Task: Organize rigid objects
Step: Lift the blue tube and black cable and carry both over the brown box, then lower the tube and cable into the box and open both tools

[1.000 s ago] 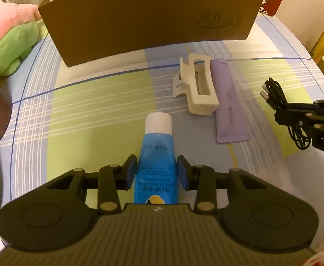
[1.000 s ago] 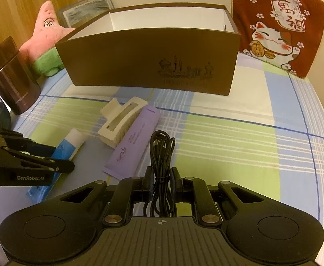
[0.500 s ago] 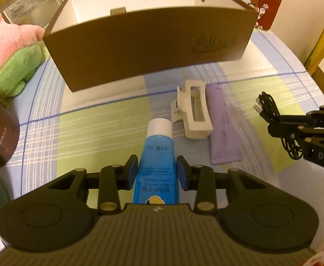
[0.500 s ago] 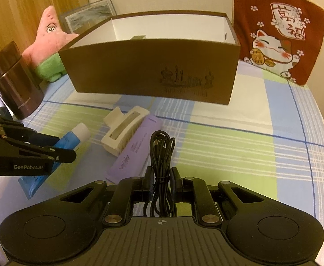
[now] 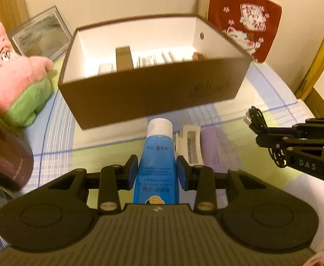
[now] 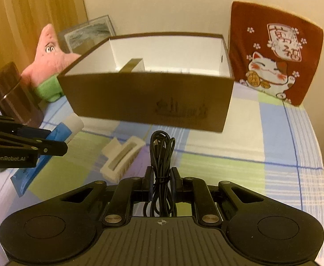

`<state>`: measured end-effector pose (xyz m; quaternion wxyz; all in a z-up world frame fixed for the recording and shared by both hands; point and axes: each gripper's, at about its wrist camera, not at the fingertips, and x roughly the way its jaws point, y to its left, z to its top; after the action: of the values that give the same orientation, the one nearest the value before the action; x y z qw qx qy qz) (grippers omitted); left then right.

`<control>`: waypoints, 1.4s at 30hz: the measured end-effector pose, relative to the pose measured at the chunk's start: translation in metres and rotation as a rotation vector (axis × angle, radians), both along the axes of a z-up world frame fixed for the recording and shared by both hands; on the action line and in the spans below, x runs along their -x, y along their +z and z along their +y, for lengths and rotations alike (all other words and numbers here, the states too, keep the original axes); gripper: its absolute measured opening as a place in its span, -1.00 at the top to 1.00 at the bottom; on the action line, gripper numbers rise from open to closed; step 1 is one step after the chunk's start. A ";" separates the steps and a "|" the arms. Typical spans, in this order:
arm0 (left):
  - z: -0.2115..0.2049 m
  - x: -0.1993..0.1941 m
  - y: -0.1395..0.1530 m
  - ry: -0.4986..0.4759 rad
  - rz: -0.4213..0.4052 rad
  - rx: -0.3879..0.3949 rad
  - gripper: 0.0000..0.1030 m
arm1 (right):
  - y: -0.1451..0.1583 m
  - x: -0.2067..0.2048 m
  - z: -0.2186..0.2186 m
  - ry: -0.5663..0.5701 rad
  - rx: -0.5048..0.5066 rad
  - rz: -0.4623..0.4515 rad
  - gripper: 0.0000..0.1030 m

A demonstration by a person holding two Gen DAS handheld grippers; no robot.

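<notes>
My left gripper is shut on a blue tube with a white cap and holds it above the cloth, in front of the brown box. The tube also shows in the right wrist view. My right gripper is shut on a coiled black cable, also lifted; it shows at the right of the left wrist view. A white hair claw and a purple tube lie on the cloth below. The box holds several items along its back wall.
A pink and green star plush and a dark brown canister stand at the left. A red cat cushion leans behind the box at the right. A picture frame leans on the wall.
Both grippers have risen with their loads and moved toward the box. The inside of the box has come into view.
</notes>
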<state>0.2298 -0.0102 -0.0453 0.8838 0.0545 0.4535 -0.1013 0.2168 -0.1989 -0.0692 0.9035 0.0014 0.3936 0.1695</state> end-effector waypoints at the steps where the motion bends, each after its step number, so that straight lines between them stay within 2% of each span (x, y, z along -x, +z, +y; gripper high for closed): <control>1: 0.000 -0.002 0.003 -0.001 -0.006 0.003 0.36 | 0.003 -0.002 0.000 -0.001 0.000 -0.004 0.78; 10: 0.000 -0.023 0.032 -0.032 -0.052 -0.004 0.36 | 0.032 -0.023 0.000 -0.020 -0.047 -0.040 0.79; 16: -0.002 -0.039 0.049 -0.047 -0.076 0.022 0.36 | 0.046 -0.042 -0.004 -0.030 -0.070 -0.044 0.79; 25: -0.009 -0.076 0.068 -0.057 -0.107 0.016 0.36 | 0.069 -0.081 -0.016 -0.056 -0.064 -0.079 0.79; 33: -0.019 -0.112 0.078 -0.077 -0.132 0.013 0.36 | 0.078 -0.119 -0.019 -0.069 -0.059 -0.085 0.78; 42: -0.034 -0.154 0.075 -0.095 -0.126 0.032 0.36 | 0.074 -0.159 -0.018 -0.079 -0.039 -0.071 0.78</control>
<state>0.3837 -0.0443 0.0294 0.9056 0.0681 0.3920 -0.1467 0.3760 -0.2171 0.0047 0.9227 0.0286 0.3575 0.1413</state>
